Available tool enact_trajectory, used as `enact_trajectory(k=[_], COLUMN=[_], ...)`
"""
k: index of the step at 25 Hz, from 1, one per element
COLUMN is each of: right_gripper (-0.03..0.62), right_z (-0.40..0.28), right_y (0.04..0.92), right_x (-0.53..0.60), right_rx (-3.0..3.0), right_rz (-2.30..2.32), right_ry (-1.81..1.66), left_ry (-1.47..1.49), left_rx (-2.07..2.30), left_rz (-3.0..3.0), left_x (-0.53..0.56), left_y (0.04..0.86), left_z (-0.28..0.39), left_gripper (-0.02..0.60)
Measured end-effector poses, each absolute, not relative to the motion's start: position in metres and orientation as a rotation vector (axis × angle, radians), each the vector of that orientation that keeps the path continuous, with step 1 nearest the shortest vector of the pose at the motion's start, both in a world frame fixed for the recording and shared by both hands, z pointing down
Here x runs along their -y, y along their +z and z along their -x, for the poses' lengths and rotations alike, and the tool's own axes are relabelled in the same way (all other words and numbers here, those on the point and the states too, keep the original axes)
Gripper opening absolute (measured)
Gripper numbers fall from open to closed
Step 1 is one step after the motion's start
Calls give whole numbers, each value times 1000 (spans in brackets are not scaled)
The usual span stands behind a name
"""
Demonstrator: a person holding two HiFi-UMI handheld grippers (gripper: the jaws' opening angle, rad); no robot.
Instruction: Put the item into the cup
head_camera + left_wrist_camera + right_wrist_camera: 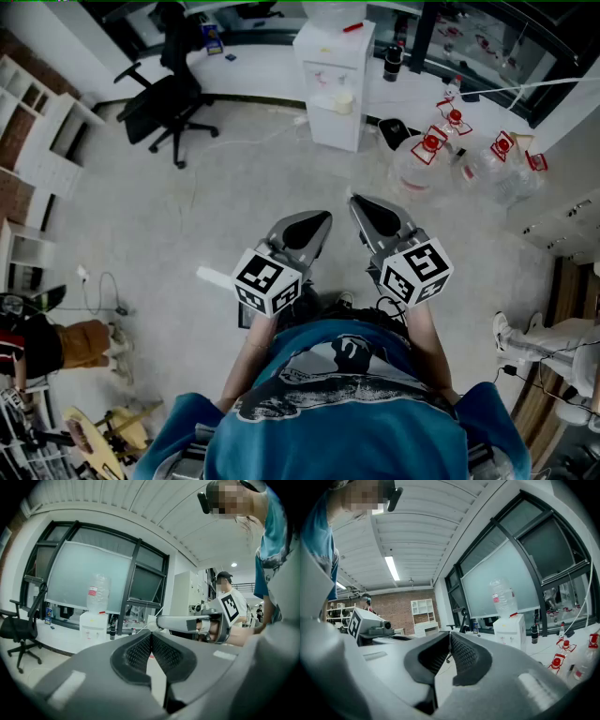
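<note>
Shirt (347, 412): blue and printed, worn by the person, seen just below the camera.
Left hand-held gripper (151, 638): jaws are pressed together, nothing is held.
Right hand-held gripper (449, 638): likewise closed and empty (both are held side by side).
Item and cup: cannot be made out in any view.
Room: open floor (187, 216) lies ahead; water dispenser (334, 89), office chair (164, 98) and water jugs (422, 159) stand well apart from the grippers.

Head camera looks steeply down at the floor (187, 225). Cameras on the left gripper (322, 218) and right gripper (357, 201) sit close behind their jaws, facing level. All three views share the water dispenser (333, 89), at twelve o'clock from overhead.
</note>
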State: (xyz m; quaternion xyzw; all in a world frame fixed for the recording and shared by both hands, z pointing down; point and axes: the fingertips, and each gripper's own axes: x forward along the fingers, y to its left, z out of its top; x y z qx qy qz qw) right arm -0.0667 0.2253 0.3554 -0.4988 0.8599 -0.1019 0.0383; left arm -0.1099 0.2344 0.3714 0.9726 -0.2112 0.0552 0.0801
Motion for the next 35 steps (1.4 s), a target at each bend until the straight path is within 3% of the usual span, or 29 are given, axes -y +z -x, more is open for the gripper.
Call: enact_trajectory(k=[20, 35], right_gripper=[11, 11], right_z=[39, 5], right_y=[376, 392], right_x=[-187, -4], right_rx=[-2556, -2519], right_rz=[1587, 1670], right_ry=[-442, -571], left_ry=[263, 265], left_rx=[591, 461], left_rz=[-2875, -2852], left_x=[-198, -7], left_y=[385, 391], left_z=[94, 54], left_gripper=[11, 11])
